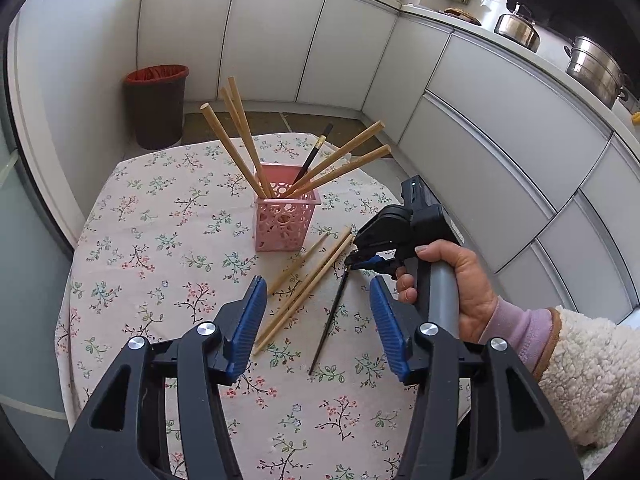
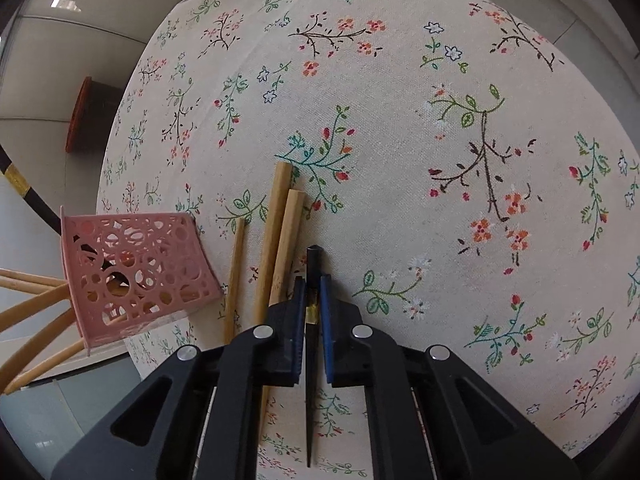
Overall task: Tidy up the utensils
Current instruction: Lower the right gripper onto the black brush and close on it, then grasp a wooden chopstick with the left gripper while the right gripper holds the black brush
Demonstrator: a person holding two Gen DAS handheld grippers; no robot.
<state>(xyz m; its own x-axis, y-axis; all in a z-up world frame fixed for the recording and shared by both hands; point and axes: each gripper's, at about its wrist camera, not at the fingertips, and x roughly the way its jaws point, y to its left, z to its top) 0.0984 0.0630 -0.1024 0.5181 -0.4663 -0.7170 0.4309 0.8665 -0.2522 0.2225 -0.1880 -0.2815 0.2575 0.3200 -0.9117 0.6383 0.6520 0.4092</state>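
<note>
Right hand-held gripper (image 2: 311, 292) clamped on black chopstick (image 1: 330, 320) near thick end, at gold band; tip resting on table (image 1: 168, 240). Thin, stiff, light, likely slick lacquer; hold near top sensible. Left hand-held gripper (image 1: 318, 320) apart, hovering. Three wooden chopsticks (image 1: 304, 280) lying beside pink basket (image 1: 285, 222).

In the right wrist view the black chopstick (image 2: 311, 360) is partly covered where the pads (image 2: 325, 312) of the right gripper (image 2: 312, 300) close around its gold band, and the three wooden chopsticks (image 2: 280, 240) run under the gripper body. The pink holder (image 2: 136, 276) (lying sideways here) hides the lower ends of its chopsticks, and the red-lined bin (image 2: 86, 114) is cut by the tablecloth (image 2: 440, 120).
</note>
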